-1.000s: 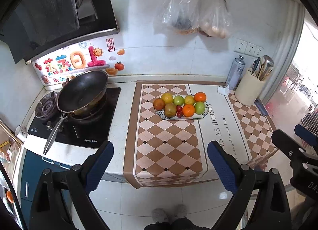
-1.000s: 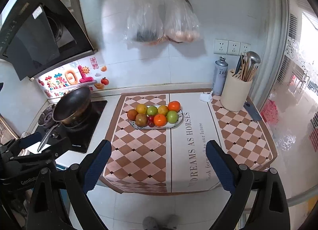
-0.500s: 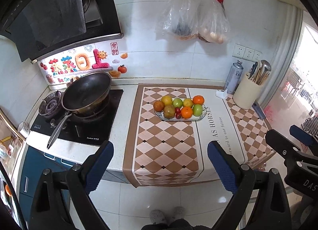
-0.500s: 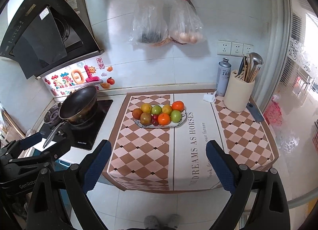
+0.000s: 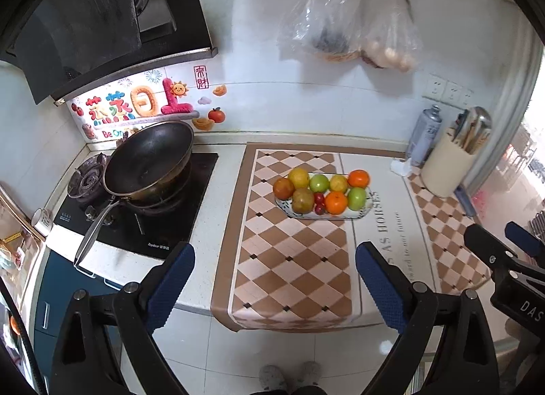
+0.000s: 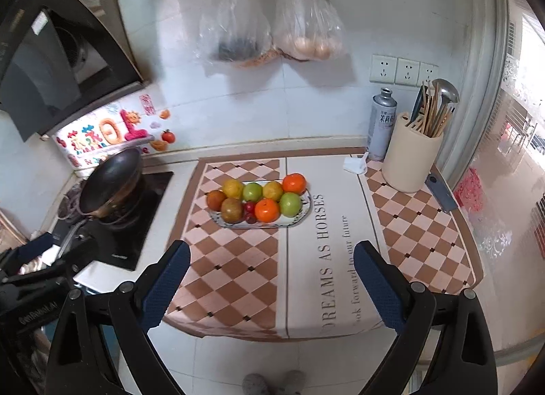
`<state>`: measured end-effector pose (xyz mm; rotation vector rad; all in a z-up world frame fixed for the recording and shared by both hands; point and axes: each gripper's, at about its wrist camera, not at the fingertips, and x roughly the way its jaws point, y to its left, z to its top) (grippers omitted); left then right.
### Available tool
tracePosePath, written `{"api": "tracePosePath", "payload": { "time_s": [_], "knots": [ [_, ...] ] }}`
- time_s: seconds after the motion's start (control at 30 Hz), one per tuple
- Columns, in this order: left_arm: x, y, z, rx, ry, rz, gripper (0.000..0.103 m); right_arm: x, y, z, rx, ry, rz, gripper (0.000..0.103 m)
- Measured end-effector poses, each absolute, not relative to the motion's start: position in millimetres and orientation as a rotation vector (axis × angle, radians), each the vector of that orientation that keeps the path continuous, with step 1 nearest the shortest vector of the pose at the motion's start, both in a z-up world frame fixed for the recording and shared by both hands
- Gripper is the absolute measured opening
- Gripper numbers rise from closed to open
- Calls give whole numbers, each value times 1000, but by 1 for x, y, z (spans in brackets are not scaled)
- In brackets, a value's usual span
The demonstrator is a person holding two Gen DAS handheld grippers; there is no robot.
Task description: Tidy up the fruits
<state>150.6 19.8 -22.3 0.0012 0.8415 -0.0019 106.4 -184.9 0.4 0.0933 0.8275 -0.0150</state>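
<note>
Fruit plate sitting mid-counter, both grippers hanging back with nothing in them

The fruits [image 5: 320, 192] are piled on an oval plate [image 5: 363, 214] on the checkered mat [image 5: 293, 258]: oranges, green and yellow ones, a couple of brownish ones, plus small red ones in the middle. Left gripper [image 5: 274, 279] and right gripper [image 6: 269, 279] both hover short of the counter edge, jaws spread wide, well apart from the plate. Wok [image 5: 150, 160] sits on the stove to the left, utensil holder [image 6: 410, 160] to the right.

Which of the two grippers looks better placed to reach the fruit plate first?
Probably the right gripper: its view has the fruit plate nearly centred ahead. The left gripper sees it off to the right. Both are open, empty and short of the counter.
</note>
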Motion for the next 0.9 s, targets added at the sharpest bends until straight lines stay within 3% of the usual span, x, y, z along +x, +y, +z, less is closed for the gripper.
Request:
{"api": "tracePosePath", "payload": {
  "time_s": [0.4, 0.9],
  "knots": [
    [214, 11, -59, 48, 923, 26, 97, 172, -197, -46, 91, 920, -55, 99],
    [229, 5, -70, 24, 939, 20, 99, 184, -198, -56, 74, 939, -56, 99]
  ]
}}
